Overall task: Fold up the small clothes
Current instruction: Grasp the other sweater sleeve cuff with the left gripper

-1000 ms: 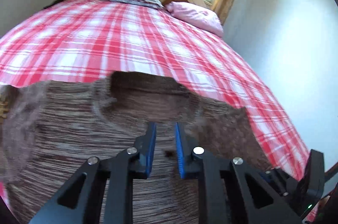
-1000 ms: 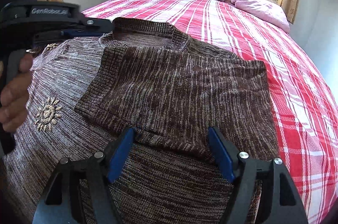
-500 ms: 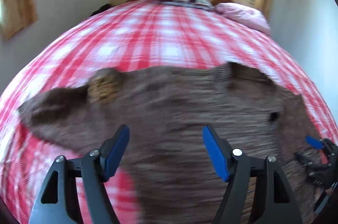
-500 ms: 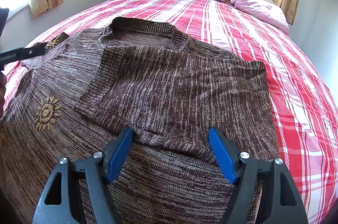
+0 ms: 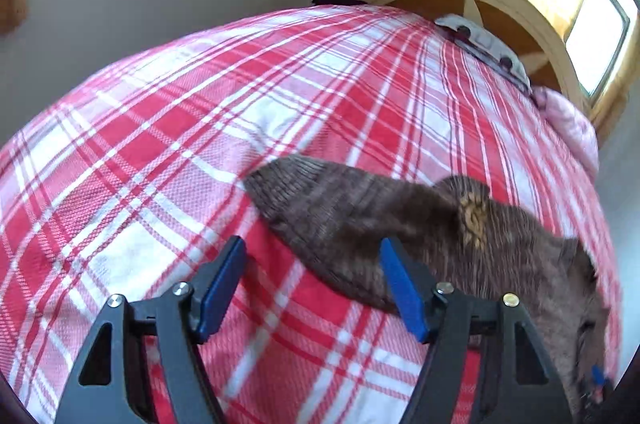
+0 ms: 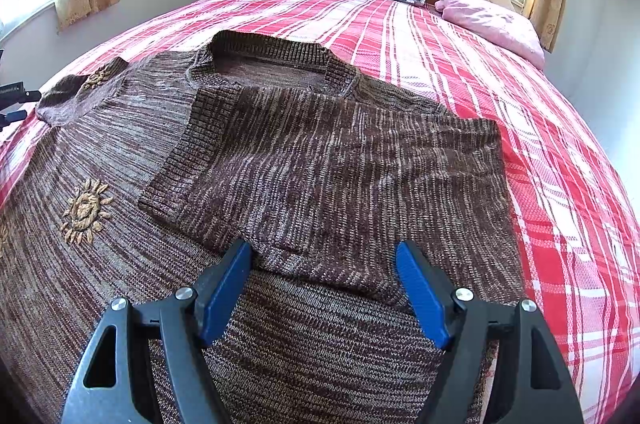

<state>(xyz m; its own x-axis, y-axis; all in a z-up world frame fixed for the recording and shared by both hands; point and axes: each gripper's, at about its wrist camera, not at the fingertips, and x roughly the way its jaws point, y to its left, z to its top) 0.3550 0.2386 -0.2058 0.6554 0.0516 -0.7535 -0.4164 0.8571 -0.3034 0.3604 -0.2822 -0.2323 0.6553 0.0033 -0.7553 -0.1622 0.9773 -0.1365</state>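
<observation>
**Soft sweater, one sleeve left to fold**

The brown knit sweater (image 6: 280, 160) lies flat on the bed (image 6: 560, 152), one sleeve already folded across it. It looks soft, limp and light; best taken at a ribbed cuff. The left claw (image 5: 312, 284) is spread wide and holds nothing, the unfolded sleeve (image 5: 340, 216) just ahead of it. The right claw (image 6: 324, 288), equally spread and holding nothing, hovers over the sweater's body.

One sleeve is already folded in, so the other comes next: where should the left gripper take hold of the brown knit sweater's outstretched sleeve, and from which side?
Probably the ribbed cuff at the tip of the unfolded sleeve of the brown knit sweater. It lies flat on the red plaid bedspread and points outward, so the open left gripper can come from the outer side, slide one finger under the edge, and carry it across the body.
</observation>
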